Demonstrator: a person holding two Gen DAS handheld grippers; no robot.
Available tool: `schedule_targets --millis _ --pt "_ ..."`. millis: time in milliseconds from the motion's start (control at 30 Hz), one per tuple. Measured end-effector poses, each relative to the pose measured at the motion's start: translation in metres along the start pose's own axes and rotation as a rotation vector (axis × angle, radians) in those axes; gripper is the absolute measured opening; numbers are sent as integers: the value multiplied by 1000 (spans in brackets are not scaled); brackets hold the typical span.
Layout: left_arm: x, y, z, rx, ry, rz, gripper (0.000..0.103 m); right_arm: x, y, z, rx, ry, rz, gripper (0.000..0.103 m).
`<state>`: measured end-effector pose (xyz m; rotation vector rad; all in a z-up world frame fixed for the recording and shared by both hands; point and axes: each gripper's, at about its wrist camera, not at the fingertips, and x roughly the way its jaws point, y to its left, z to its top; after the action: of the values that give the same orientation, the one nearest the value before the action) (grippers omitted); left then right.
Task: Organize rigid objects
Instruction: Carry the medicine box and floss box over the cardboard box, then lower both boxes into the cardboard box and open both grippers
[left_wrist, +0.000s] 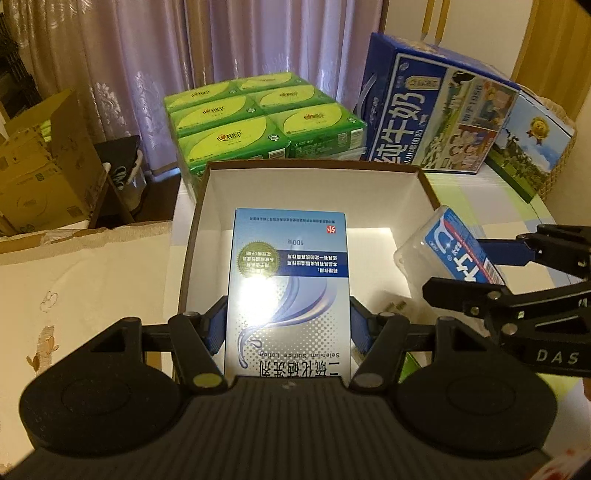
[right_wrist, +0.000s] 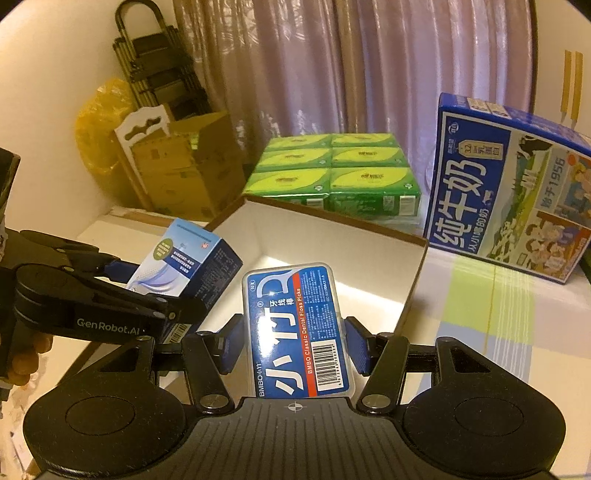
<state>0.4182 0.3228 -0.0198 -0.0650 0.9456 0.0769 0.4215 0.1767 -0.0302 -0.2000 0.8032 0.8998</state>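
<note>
The selenium sulfide lotion box (left_wrist: 288, 291) is clamped in the left tool (left_wrist: 288, 328) and the floss pick case (right_wrist: 297, 332) in the right tool (right_wrist: 295, 347), both held over the open white-lined box (left_wrist: 369, 184) at frame centre, where nothing appears stowed yet.

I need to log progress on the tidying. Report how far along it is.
Done: nothing shows in the open box yet; its white floor looks bare. In hand: the left hand-held gripper grips the lotion carton and the right hand-held gripper grips the floss pick case, both held over the box. Left: setting both down inside. The green tissue packs and the milk carton stand behind the box.
</note>
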Motion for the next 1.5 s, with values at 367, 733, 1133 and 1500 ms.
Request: schedule_targets --millis 367,733,1133,1500 --pt "59 10 35 46 48 -4 61 58 -26 23 -17 72 -63 54" --pt "102 14 52 63 87 -17 61 89 -44 33 -47 100 -103 54" --pt "113 10 58 95 32 1 68 96 -46 38 -72 92 -116 55" --pt "109 14 57 84 36 -11 68 101 -42 35 -127 70 -146 60"
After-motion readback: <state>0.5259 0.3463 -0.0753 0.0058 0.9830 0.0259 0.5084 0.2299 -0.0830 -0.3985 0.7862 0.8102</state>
